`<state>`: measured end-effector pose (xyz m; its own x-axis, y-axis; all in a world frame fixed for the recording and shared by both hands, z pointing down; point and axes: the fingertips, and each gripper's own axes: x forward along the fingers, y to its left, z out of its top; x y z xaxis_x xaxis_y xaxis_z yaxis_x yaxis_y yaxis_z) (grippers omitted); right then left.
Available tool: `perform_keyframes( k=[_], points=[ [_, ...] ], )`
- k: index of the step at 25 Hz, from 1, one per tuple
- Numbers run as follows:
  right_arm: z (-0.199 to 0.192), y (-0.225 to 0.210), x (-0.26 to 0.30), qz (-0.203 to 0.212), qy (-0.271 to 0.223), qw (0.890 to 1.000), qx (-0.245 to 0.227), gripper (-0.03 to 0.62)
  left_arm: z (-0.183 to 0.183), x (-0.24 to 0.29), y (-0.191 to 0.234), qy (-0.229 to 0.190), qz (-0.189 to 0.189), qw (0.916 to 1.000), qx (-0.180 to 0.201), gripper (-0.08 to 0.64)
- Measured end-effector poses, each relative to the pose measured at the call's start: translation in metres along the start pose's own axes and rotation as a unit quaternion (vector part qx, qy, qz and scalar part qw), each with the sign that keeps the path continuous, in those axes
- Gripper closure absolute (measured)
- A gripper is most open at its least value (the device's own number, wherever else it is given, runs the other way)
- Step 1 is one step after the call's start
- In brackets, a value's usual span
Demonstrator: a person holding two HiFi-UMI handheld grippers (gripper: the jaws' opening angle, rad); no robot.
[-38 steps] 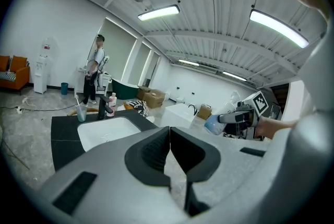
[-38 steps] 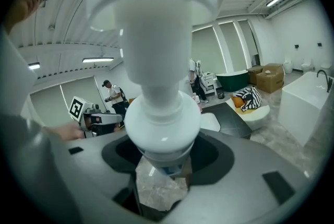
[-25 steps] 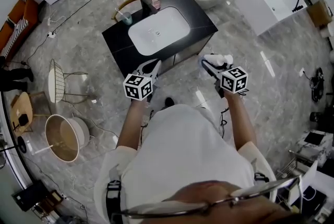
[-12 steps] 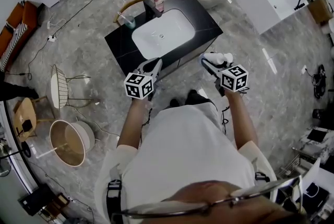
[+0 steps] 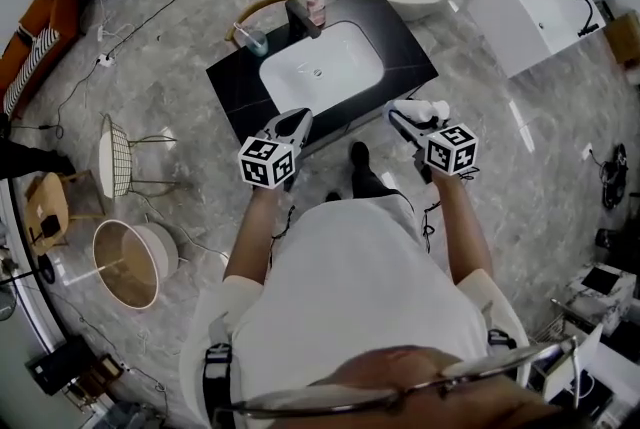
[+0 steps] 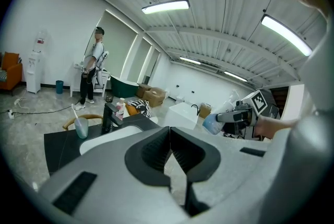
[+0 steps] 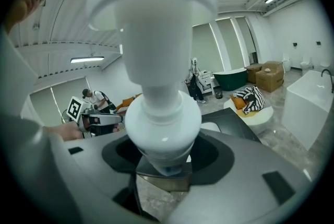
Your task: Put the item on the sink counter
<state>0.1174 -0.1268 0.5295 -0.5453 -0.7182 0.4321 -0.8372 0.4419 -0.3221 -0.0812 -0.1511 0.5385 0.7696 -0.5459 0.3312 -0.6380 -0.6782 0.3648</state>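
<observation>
The sink counter (image 5: 401,48) is a black cabinet with a white basin (image 5: 320,69), standing just ahead of both grippers. My right gripper (image 5: 402,114) is shut on a white bottle (image 5: 426,109), held in the air off the counter's near right corner. In the right gripper view the bottle (image 7: 162,87) fills the middle, pinched low between the jaws of the right gripper (image 7: 163,165). My left gripper (image 5: 297,121) hovers by the counter's near edge, shut with nothing in it. In the left gripper view the left gripper (image 6: 169,131) has its pads together, with the counter (image 6: 62,142) beyond.
On the counter's far side stand a black faucet (image 5: 299,17), a pink bottle (image 5: 316,5) and a cup with a toothbrush (image 5: 256,39). A white bathtub (image 5: 530,2) is at the right, a wire chair (image 5: 115,157) and a round tub (image 5: 125,262) at the left. A person (image 6: 91,69) stands far back.
The counter has drawn a little closer and shifted right in the head view. A dark shoe now shows stepping forward between the grippers. Both grippers hold as before.
</observation>
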Motion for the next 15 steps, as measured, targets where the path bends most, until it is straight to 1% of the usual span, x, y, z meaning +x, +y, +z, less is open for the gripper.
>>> perform_keyframes(
  k=[7,15],
  points=[
    [0.018,-0.034,0.033,0.027,0.02,0.999,-0.012,0.339,0.013,0.029,0.018,0.001,0.029,0.9995,-0.011,0.555],
    [0.046,-0.092,0.074,0.048,0.045,0.997,-0.038,0.339,0.032,0.079,0.037,0.001,0.065,0.9974,-0.031,0.555]
  ],
)
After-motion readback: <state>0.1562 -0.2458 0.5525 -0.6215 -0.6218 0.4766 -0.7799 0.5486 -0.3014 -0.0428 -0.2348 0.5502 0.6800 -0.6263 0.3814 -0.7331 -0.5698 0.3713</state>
